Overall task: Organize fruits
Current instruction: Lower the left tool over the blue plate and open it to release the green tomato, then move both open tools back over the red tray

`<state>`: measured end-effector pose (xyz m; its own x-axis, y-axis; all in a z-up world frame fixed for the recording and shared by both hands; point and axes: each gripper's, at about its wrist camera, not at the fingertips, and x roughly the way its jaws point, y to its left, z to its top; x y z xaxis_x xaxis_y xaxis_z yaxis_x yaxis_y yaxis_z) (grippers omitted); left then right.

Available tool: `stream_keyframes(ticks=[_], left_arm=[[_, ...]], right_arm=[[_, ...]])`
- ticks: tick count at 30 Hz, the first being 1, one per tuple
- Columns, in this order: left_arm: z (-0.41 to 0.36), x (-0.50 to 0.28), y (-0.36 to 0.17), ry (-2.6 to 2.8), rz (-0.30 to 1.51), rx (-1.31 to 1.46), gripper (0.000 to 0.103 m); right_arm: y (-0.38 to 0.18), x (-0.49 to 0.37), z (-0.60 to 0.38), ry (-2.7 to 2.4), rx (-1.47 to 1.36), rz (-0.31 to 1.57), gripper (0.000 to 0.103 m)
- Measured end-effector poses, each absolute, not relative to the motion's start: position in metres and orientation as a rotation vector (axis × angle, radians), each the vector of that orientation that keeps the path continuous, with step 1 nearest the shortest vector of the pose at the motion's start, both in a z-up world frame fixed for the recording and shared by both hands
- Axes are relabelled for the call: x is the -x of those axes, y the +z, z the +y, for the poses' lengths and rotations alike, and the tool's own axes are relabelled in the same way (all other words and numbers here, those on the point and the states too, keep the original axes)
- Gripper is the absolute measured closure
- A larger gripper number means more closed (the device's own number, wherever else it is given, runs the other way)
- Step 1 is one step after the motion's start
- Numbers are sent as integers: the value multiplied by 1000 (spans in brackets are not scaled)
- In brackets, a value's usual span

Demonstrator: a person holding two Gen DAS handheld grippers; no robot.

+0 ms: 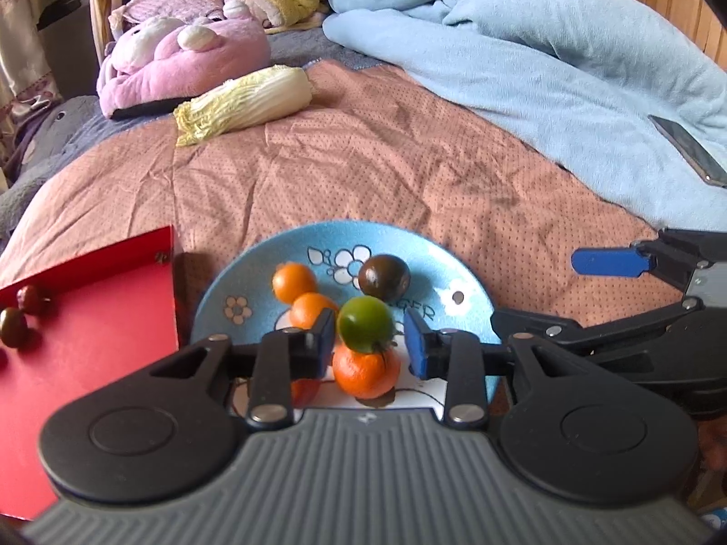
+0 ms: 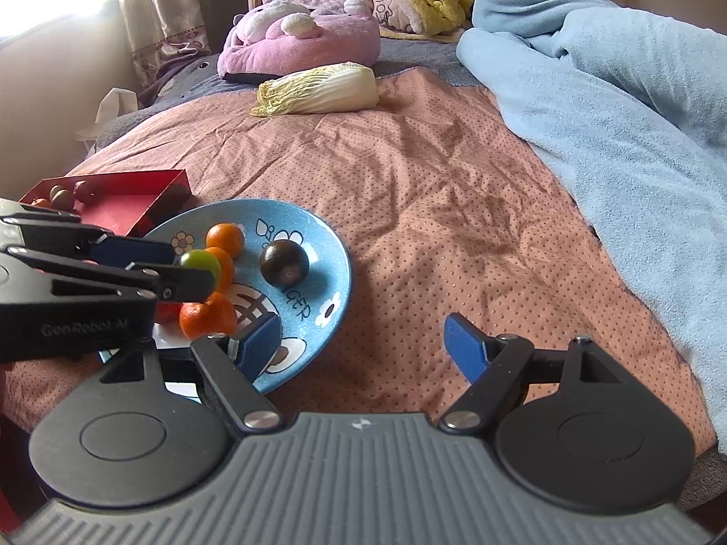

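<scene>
A blue flowered plate (image 1: 454, 281) (image 2: 327, 245) lies on the pink bedspread. On it are three oranges (image 1: 294, 280) (image 2: 225, 238), a dark round fruit (image 1: 384, 276) (image 2: 284, 262) and a green fruit (image 1: 365, 329) (image 2: 200, 261) resting on top of the nearest orange (image 1: 365, 372). My left gripper (image 1: 370, 343) (image 2: 193, 268) straddles the green fruit; its jaws stand slightly apart, with a gap at the right pad. My right gripper (image 2: 361, 331) (image 1: 545, 290) is open and holds nothing. It hovers at the plate's right edge.
A red tray (image 1: 91, 340) (image 2: 127, 202) with small dark fruits (image 1: 13, 327) sits left of the plate. Farther back lie a napa cabbage (image 1: 245, 104), a pink plush (image 1: 181, 59) and a heaped blue blanket (image 1: 545, 68) with a phone (image 1: 690, 150) on it.
</scene>
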<state>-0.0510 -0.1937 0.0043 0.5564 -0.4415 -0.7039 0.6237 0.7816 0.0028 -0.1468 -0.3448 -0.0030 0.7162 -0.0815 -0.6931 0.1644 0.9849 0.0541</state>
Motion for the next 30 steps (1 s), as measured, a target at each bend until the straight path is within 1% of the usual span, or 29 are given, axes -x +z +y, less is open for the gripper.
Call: stream_keyframes(ticks=[1,3,18,22,30], left_arm=[[-193,50,6,-636,749,-261,58],[-191,49,9,-640,745,-252,54],[-156,47,32,-618,713,-204,54],[-139,42,35,-577,712,-177,54],[-102,25,35,-491,706,-170,54]], right_arm=[[-3,146,-345,-139,-114,765,20],[-3,146,-346,-143,-109,768,20],[19,129,-341,-143,-139,723,20],[23,120,-325,-108,-123,717,15],[27,106,-300,-52,-117,714,15]])
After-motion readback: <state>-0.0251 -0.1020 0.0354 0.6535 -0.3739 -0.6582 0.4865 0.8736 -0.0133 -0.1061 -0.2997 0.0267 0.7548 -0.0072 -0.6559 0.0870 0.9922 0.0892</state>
